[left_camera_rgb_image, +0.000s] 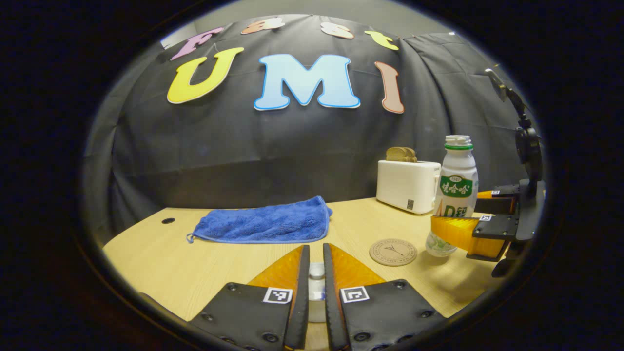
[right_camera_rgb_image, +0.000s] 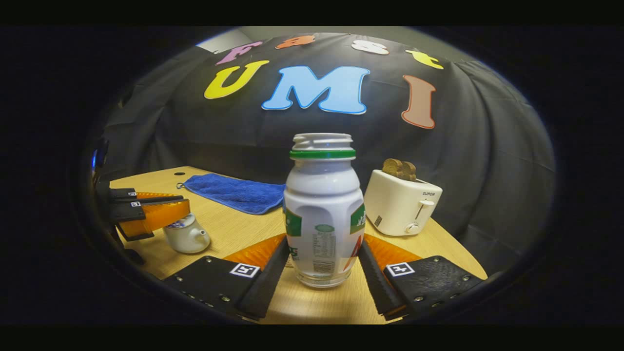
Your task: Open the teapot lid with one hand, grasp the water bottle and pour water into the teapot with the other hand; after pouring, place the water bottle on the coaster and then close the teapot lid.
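Right gripper view: right gripper clamps the white uncapped plastic water bottle, upright on the wooden counter. Left gripper pinches the small white ceramic teapot lid; round cork coaster lies right.

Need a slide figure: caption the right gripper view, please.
Right gripper closed around an uncapped water bottle on the table, toaster behind.

uncapped upright water bottle beside coaster
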A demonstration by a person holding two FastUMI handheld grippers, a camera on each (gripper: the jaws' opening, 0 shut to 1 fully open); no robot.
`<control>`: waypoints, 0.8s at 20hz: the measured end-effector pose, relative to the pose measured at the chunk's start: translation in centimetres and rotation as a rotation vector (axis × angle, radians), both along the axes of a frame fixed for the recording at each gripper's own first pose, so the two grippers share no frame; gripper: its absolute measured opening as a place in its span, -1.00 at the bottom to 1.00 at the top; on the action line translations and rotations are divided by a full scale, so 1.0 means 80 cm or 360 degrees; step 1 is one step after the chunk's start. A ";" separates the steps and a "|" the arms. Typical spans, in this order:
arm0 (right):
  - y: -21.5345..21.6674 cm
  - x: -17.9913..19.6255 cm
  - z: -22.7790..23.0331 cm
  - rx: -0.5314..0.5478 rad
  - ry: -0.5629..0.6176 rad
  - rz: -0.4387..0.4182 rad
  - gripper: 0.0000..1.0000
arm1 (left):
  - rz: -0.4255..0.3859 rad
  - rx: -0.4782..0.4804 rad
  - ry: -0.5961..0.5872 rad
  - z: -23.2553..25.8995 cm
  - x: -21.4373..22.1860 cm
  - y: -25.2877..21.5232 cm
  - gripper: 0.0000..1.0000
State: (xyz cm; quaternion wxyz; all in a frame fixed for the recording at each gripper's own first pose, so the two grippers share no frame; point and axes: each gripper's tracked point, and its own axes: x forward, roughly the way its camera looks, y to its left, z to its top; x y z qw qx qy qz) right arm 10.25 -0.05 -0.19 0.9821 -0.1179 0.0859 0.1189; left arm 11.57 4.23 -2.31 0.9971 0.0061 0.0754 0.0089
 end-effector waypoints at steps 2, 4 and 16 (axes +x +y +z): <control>0.001 -0.001 0.000 0.0002 0.0005 0.0002 0.59 | 0.0006 -0.0011 -0.0022 0.005 0.000 -0.001 -0.44; 0.002 -0.002 0.000 0.0010 0.0011 0.0006 0.59 | 0.0006 -0.0036 -0.0044 0.012 -0.002 0.001 -0.43; 0.042 0.010 0.035 -0.0017 -0.0061 0.0088 0.58 | 0.0032 -0.0105 -0.0091 0.032 -0.017 0.020 -0.43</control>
